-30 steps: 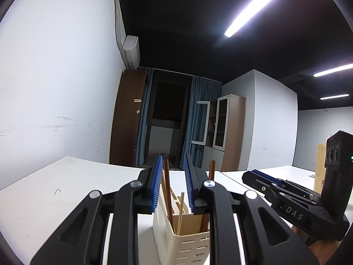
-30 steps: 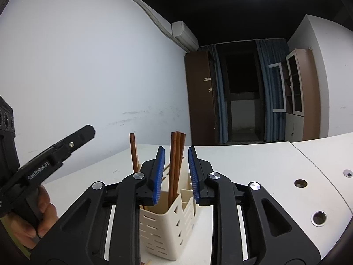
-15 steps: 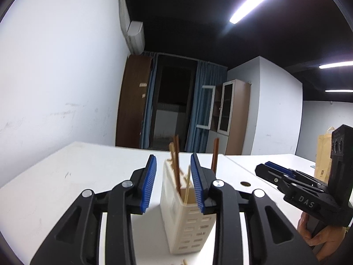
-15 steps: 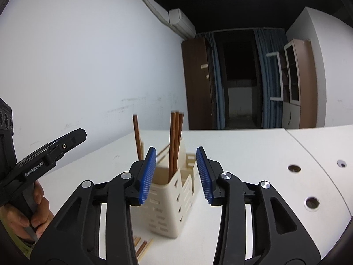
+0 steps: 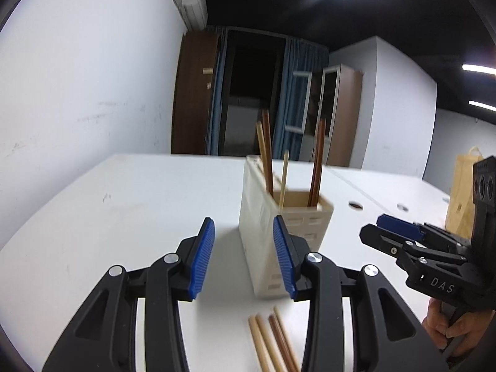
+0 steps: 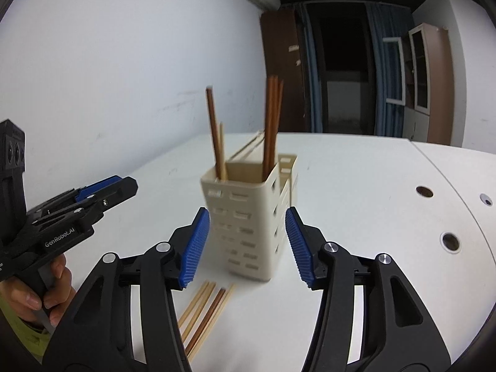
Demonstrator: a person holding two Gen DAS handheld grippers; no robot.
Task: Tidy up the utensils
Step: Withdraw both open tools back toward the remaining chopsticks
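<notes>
**Both grippers let go and dip toward the loose chopsticks**

The white counter point(image 6: 356, 167) carries everything, and most of it is bare: wide open surface runs out toward the wall-side edge in the left wrist view, and toward the curved edge with its round cable holes point(image 6: 450, 241) in the right wrist view. The cream utensil holder point(image 6: 254, 217) stands upright well in from every edge. Several chopsticks point(image 6: 271, 124) stand in it, and more chopsticks point(image 5: 272, 341) lie flat on the counter in front of it, toward the near edge.

A second ago each view looked level, pads nearly together about the standing sticks. Now both views tip down and the loose bundle shows. The left hand-held gripper point(image 5: 245, 257) and the right hand-held gripper point(image 6: 249, 245) have just been opening; both are spread and grip nothing. That suggests a delivery is done and the next pick is the flat bundle. Room is tightest near the holder's front wall, just behind the sticks.
</notes>
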